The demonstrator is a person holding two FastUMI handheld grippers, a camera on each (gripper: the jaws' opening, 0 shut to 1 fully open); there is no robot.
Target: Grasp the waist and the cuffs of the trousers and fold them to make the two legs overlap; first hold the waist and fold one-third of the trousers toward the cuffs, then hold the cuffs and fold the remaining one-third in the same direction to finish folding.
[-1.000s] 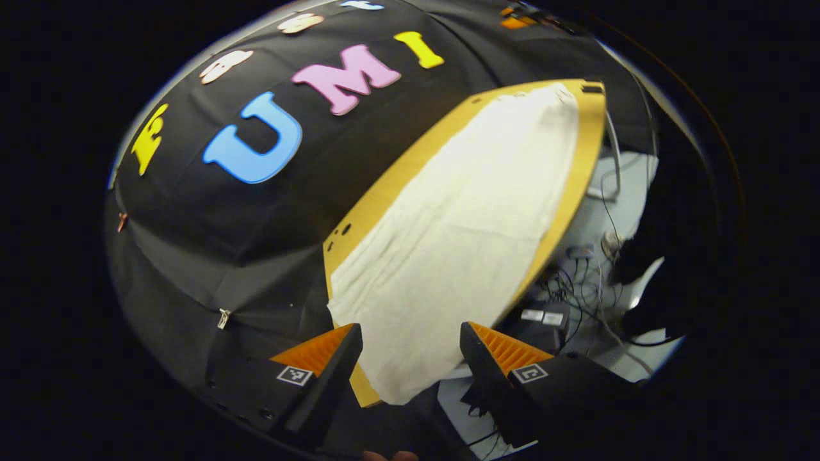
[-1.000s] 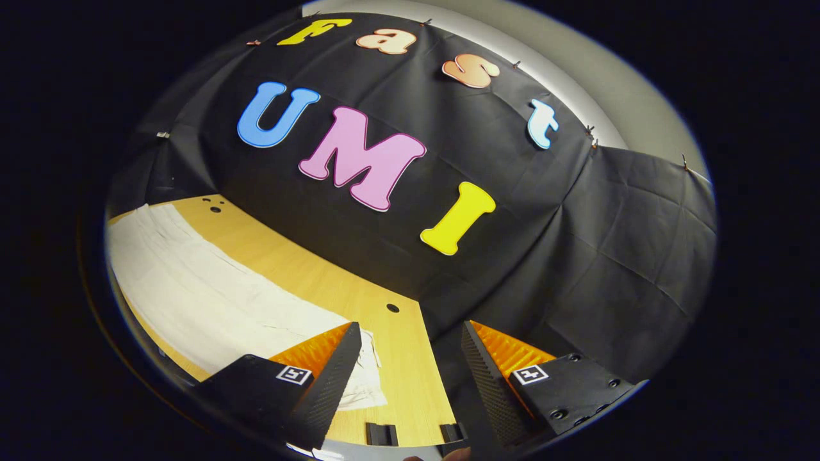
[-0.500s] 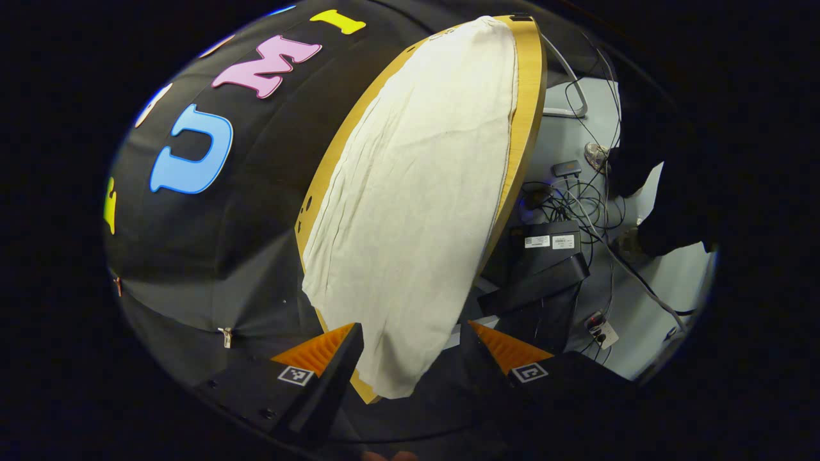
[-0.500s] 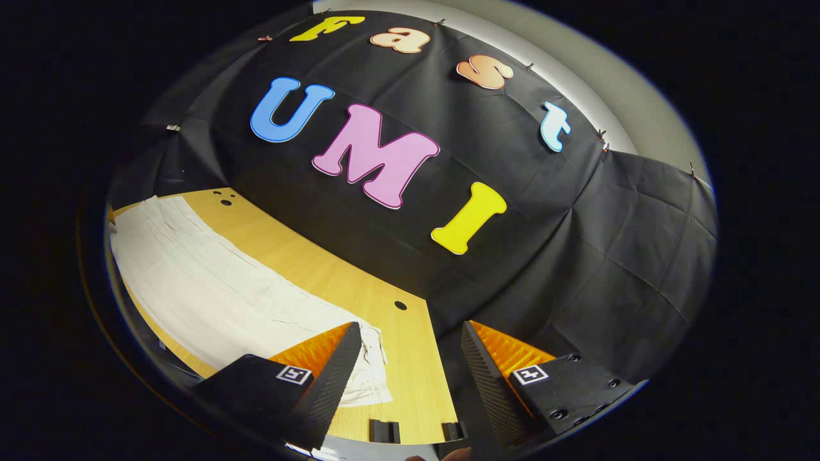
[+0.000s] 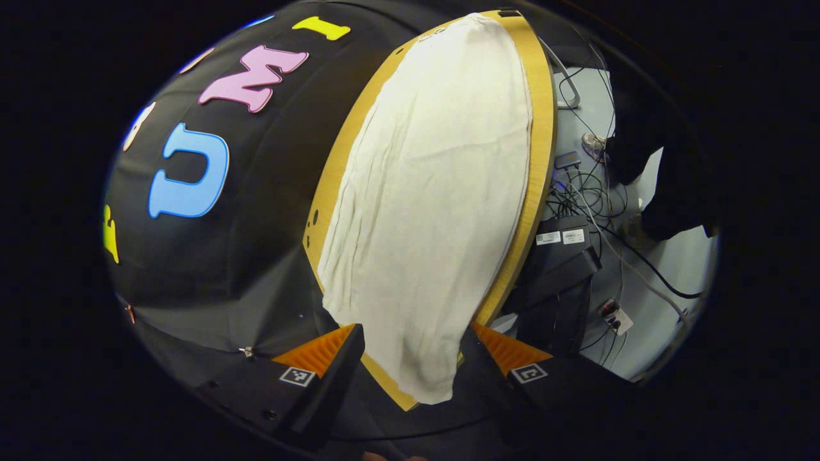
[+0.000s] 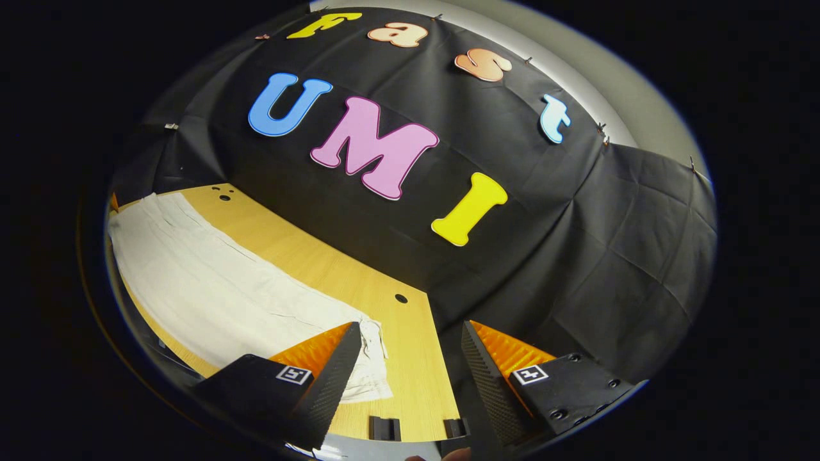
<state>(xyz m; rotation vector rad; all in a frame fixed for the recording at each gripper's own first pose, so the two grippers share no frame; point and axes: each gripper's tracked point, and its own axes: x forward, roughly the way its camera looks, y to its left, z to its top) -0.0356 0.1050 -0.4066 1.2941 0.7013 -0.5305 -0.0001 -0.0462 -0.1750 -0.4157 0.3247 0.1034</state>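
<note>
Lying flat along the desk (image 5: pixel 543 128), the trousers (image 5: pixel 442 192) are spread lengthwise, cream cloth covering most of the wooden top. In the left gripper view, one end of the trousers is draped over the near desk edge, between the fingers of the left hand-held gripper (image 5: pixel 410 355); those fingers are spread apart, with cloth between them but not clamped. A narrow strip of bare wood is left along both long edges. Beyond the right-hand desk edge, cables (image 5: pixel 592 198) and a dark box (image 5: pixel 564 246) are seen on the grey floor (image 5: pixel 666 262).

In the right gripper view, the trousers (image 6: pixel 211 288) are seen along the front edge of the desk (image 6: pixel 333 272), with a broad bare strip of wood between cloth and booth wall. The trouser end stops short of the desk's end edge, just beside one finger of the right hand-held gripper (image 6: pixel 410 358). The right fingers are held apart, closed on nothing, above the bare desk corner. A small round hole (image 6: pixel 401 298) is seen near that corner.
</note>
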